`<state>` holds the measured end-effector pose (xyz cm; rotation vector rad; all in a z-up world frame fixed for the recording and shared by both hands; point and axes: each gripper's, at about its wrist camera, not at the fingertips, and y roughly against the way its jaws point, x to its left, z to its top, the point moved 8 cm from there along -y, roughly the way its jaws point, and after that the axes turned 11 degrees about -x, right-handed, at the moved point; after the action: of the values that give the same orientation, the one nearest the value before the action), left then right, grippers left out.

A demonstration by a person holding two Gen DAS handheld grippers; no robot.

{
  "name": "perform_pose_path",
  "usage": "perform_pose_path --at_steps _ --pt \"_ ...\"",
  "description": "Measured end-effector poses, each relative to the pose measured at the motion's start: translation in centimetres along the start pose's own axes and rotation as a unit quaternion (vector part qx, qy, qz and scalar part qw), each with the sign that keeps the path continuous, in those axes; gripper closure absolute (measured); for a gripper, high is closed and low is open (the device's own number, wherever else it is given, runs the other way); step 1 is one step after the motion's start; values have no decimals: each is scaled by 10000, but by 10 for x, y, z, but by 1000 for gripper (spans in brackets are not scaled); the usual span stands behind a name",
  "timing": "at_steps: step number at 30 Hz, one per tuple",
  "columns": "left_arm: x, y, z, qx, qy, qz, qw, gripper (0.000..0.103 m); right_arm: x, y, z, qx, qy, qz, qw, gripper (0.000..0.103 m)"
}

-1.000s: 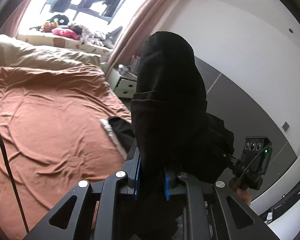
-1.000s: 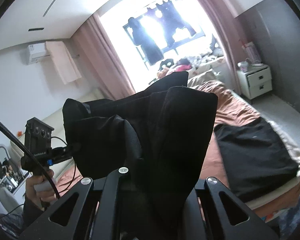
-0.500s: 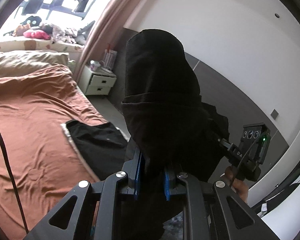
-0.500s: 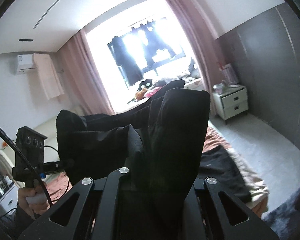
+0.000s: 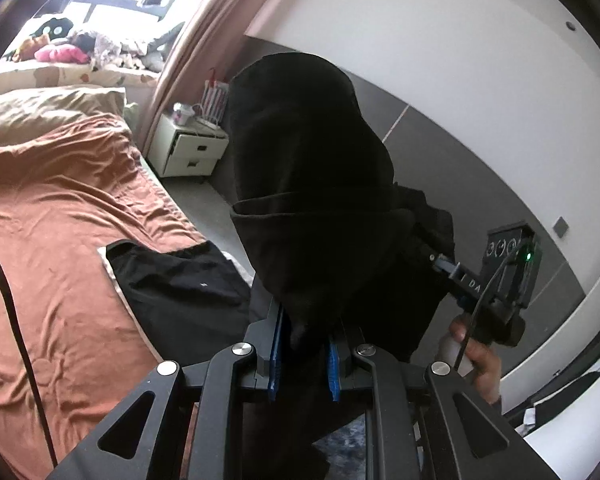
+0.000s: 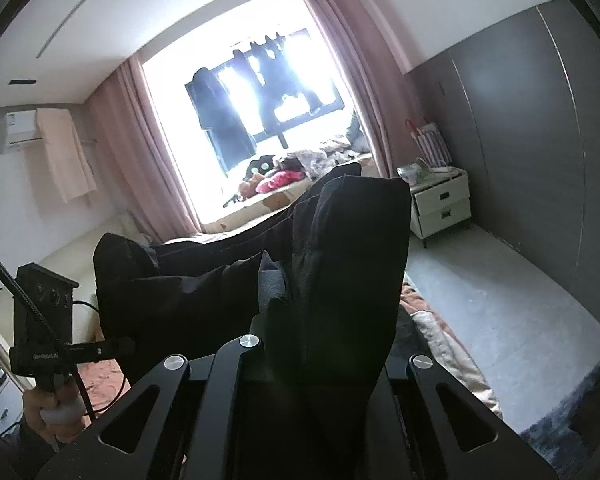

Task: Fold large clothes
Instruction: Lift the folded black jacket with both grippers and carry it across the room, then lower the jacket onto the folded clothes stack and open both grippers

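Note:
A large black garment (image 5: 312, 200) hangs in the air between both grippers, bunched over the fingers. My left gripper (image 5: 304, 344) is shut on one edge of it, blue pads pressed into the cloth. My right gripper (image 6: 324, 344) is shut on the other edge of the black garment (image 6: 340, 260); its fingertips are hidden by fabric. The right gripper also shows in the left wrist view (image 5: 496, 284), and the left gripper in the right wrist view (image 6: 48, 328). A second black garment (image 5: 180, 280) lies flat on the bed's near corner.
The bed with a rust-orange sheet (image 5: 52, 216) fills the left. A white nightstand (image 5: 188, 152) stands by the pink curtain (image 6: 360, 80) and dark grey wall (image 6: 520, 140). Grey floor (image 6: 500, 288) lies right of the bed. Clothes hang at the window (image 6: 236, 120).
Both grippers, still holding the garment, have swung right and away from the bed; the views now show more floor, nightstand and wall. The grip on the cloth is unchanged.

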<state>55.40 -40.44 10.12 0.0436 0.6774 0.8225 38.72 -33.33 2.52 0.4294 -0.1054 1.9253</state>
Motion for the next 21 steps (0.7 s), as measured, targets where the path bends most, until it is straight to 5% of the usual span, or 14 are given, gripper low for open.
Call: perform_pose_path --at_steps 12,21 --pt "113 -101 2 578 -98 658 9961 84 1 -129 -70 700 -273 -521 9958 97" --pt "197 -155 -17 1145 293 908 9888 83 0 -189 -107 1304 -440 -1117 9842 97"
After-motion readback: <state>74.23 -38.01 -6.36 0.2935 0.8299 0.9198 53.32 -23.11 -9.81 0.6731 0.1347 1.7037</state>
